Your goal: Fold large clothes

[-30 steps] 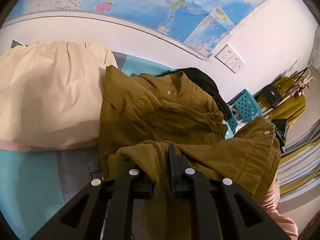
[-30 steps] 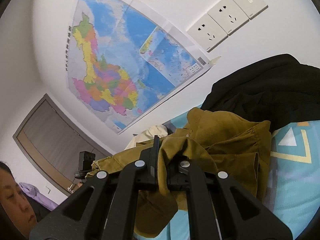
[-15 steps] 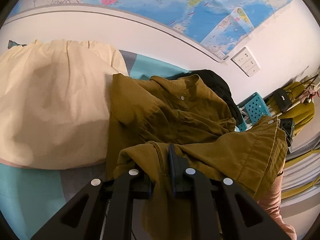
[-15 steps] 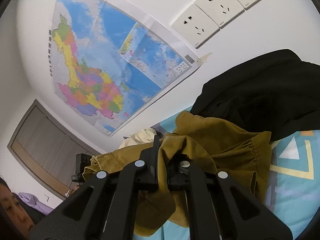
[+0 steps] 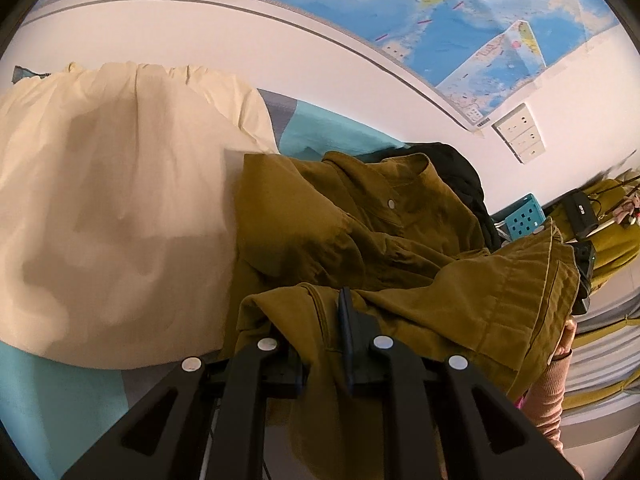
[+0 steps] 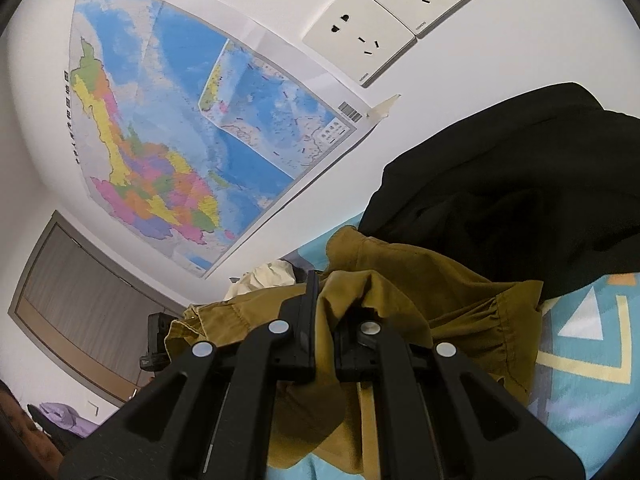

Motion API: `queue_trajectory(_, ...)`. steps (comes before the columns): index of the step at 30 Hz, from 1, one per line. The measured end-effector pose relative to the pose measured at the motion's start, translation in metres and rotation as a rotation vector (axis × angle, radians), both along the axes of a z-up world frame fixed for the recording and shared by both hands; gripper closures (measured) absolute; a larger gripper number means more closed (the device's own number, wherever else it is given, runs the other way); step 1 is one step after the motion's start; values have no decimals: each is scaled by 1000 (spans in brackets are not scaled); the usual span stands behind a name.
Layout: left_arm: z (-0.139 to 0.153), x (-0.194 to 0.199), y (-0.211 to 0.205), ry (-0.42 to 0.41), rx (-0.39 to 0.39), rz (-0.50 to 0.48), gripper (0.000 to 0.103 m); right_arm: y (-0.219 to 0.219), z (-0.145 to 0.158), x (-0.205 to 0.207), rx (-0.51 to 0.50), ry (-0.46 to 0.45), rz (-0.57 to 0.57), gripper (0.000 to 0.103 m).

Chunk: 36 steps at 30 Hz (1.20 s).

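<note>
The bed sheet [image 5: 328, 128] runs up to the white wall [image 5: 200, 32] at the far side, and a band of turquoise and grey shows there between the cream garment [image 5: 112, 208] and the wall. To the right in the left wrist view the bed ends at a rack area with a turquoise perforated basket [image 5: 524, 220] and yellow-green clothes hanging beyond it. In the right wrist view bare patterned sheet [image 6: 592, 352] lies open to the right of the grippers.

Three garments lie on the bed: one olive-brown shirt [image 5: 360, 220], one cream garment to its left, one black garment [image 6: 520, 200] behind it against the wall. One map [image 6: 192, 140] hangs on the wall, with three socket plates [image 6: 360, 36] in a row beside it.

The left gripper [image 5: 324, 344] is clamped on a fold of the olive-brown shirt; cloth fills the narrow gap between its fingers [image 5: 346, 328] and drapes down over the frame. The right gripper [image 6: 326, 336] is likewise closed tight on another bunched part of the same shirt [image 6: 400, 292], the fabric spilling over both fingers [image 6: 308, 312]. The shirt's collar and buttoned front lie ahead of the left gripper on the bed, touching the cream garment's edge, while a gathered cuff section hangs lifted to the right
</note>
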<state>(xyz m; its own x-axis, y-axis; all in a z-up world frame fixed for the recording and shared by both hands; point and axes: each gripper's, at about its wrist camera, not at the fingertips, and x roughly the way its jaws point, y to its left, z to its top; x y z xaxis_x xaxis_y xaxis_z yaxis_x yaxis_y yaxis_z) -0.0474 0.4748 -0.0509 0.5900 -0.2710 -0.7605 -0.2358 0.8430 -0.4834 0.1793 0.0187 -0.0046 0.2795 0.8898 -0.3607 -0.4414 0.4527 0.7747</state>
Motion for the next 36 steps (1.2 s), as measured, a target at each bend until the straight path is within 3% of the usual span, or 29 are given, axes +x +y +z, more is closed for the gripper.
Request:
queue_trajectory(24, -17, 24, 15, 43, -37, 33, 88, 17, -27, 36, -46, 88, -19, 96)
queue_trajectory(29, -19, 27, 18, 55, -48, 46, 88, 21, -34, 43, -63, 111, -33, 90)
queue_trajectory(35, -23, 30, 21, 64, -75, 61, 87, 16, -30, 43, -30, 116, -65, 66)
queue_trajectory(36, -23, 30, 23, 65, -86, 66, 87, 13, -27, 42, -21, 111, -70, 66)
